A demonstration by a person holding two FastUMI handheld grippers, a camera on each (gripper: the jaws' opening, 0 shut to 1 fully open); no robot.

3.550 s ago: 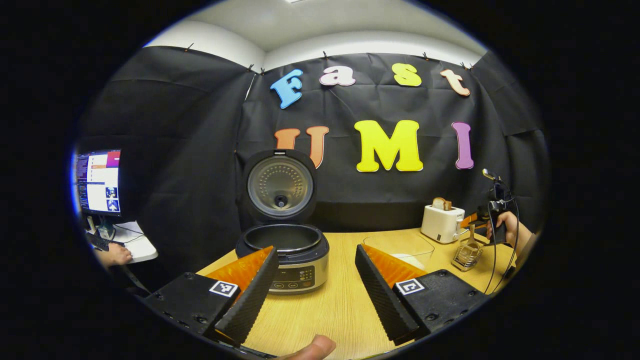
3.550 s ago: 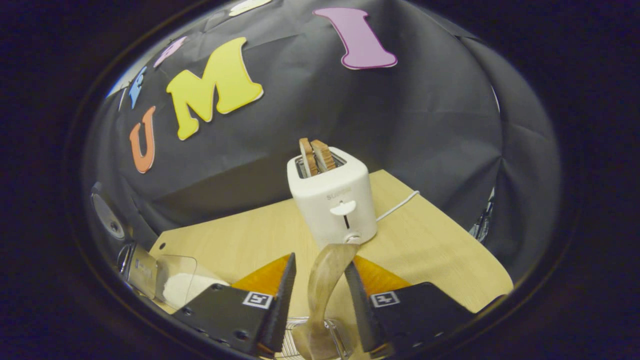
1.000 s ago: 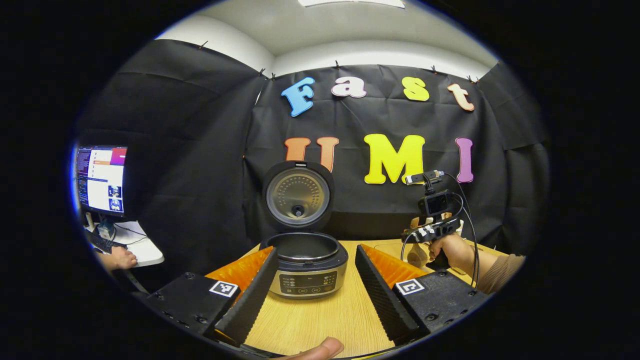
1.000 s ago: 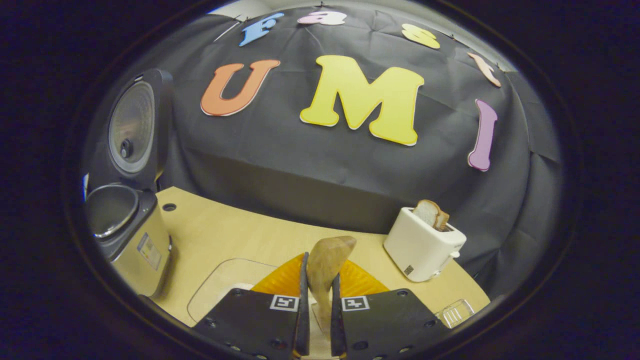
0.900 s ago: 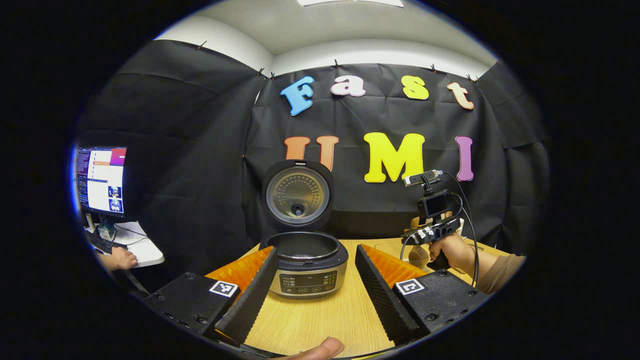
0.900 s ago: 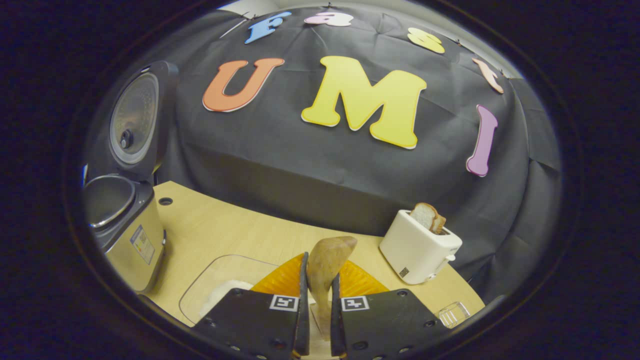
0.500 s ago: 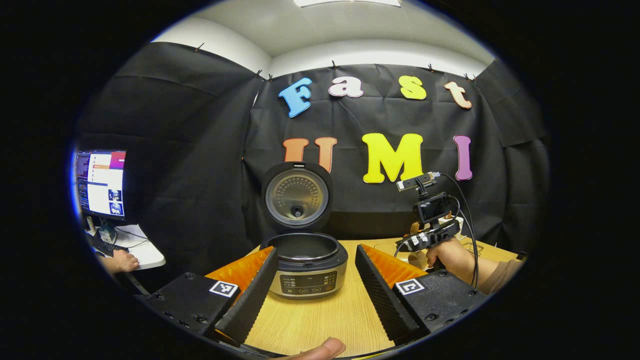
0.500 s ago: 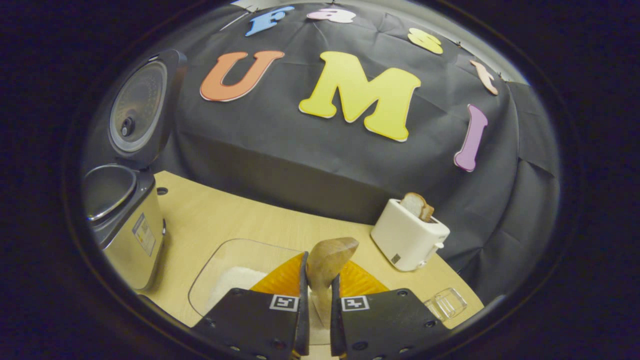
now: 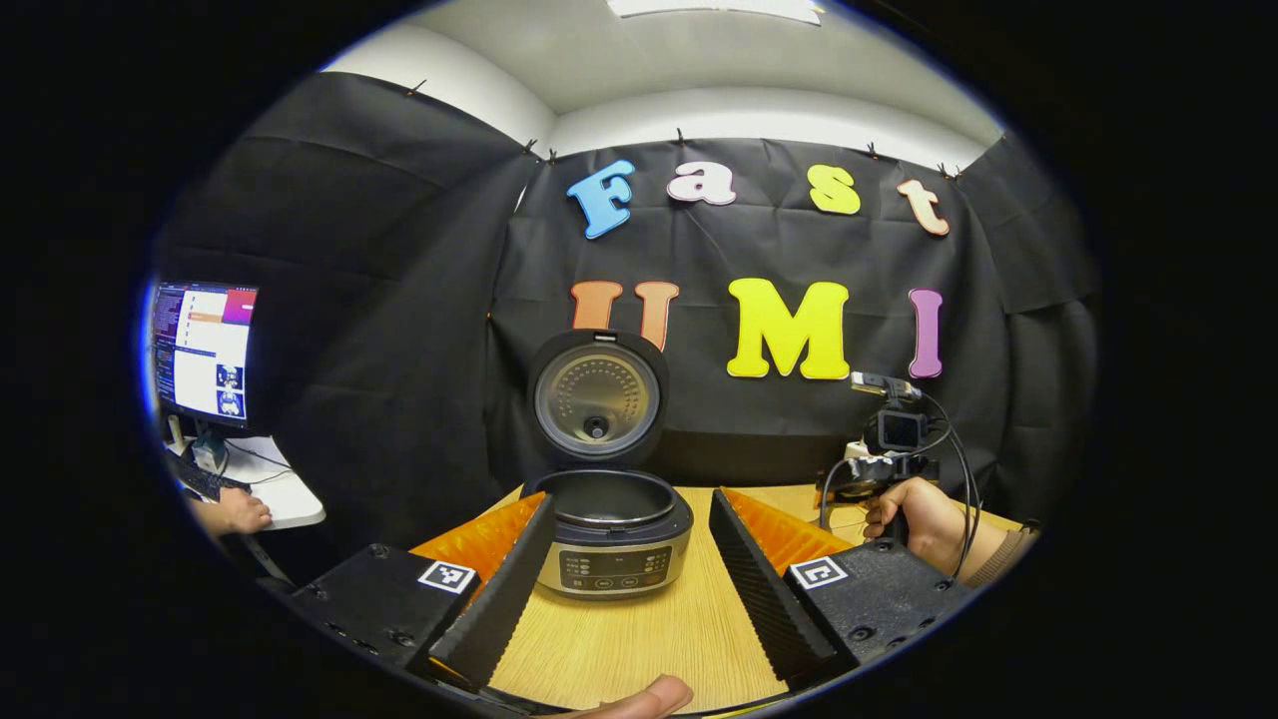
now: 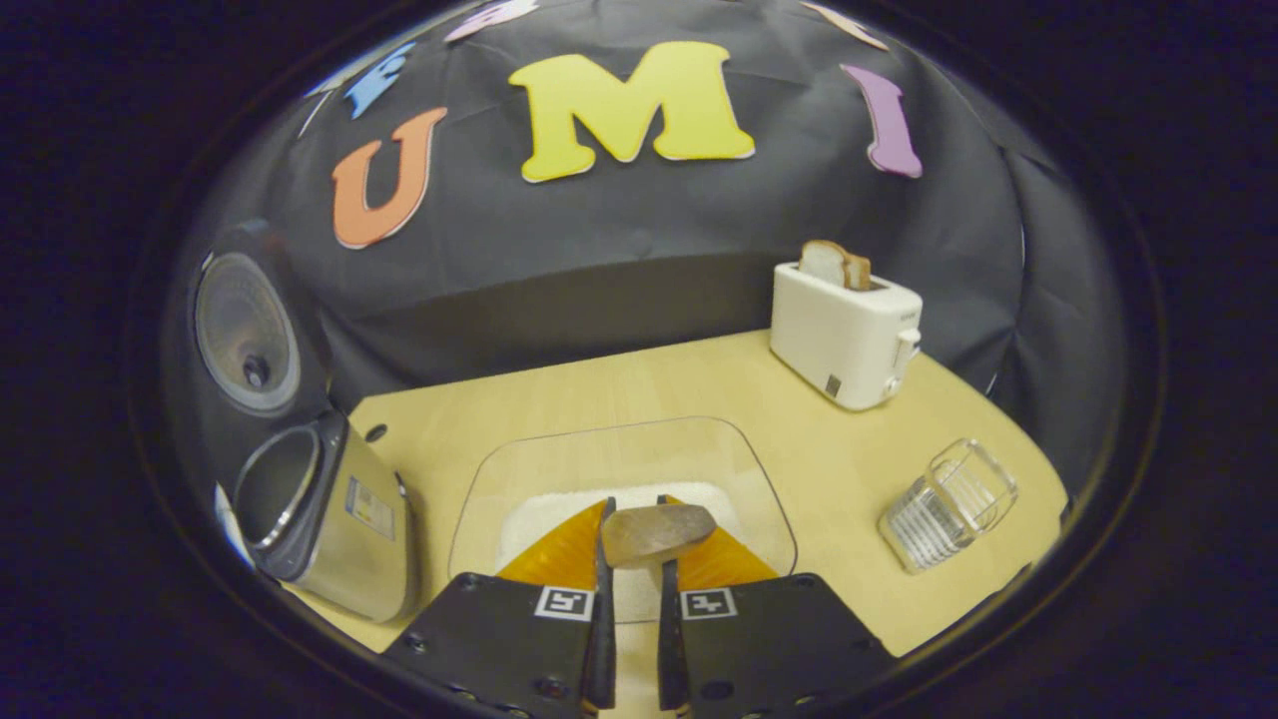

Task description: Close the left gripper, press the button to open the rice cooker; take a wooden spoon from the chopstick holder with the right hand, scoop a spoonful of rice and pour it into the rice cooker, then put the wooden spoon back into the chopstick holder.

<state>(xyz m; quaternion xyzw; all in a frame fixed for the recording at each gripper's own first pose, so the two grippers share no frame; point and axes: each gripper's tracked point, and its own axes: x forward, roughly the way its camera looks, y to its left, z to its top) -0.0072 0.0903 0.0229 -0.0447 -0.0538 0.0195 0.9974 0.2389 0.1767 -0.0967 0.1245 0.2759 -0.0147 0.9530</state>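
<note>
The rice cooker (image 9: 611,544) stands with its lid (image 9: 596,399) raised and its pot showing dark inside. My left gripper (image 9: 631,504) is open in front of it, one finger on each side, holding nothing. My right gripper (image 10: 633,519) is shut on the wooden spoon (image 10: 657,533), tilted down over the glass bowl (image 10: 619,429). The spoon's bowl hangs just above the white rice (image 10: 544,511). The cooker (image 10: 324,514) lies to the bowl's left. The chopstick holder (image 10: 949,504) stands to the right. In the left gripper view, a hand (image 9: 914,519) holds the right gripper (image 9: 879,469).
A white toaster (image 10: 844,335) with bread in it stands at the back right of the wooden table (image 10: 599,384). A monitor (image 9: 200,350) and a desk with another person's hand (image 9: 235,514) are off to the left. A thumb (image 9: 639,694) shows at the bottom edge.
My right gripper has tipped downward and moved over the glass bowl, lowering the spoon toward the rice. In the left gripper view it dropped and shifted right. The left gripper stayed open and still.
</note>
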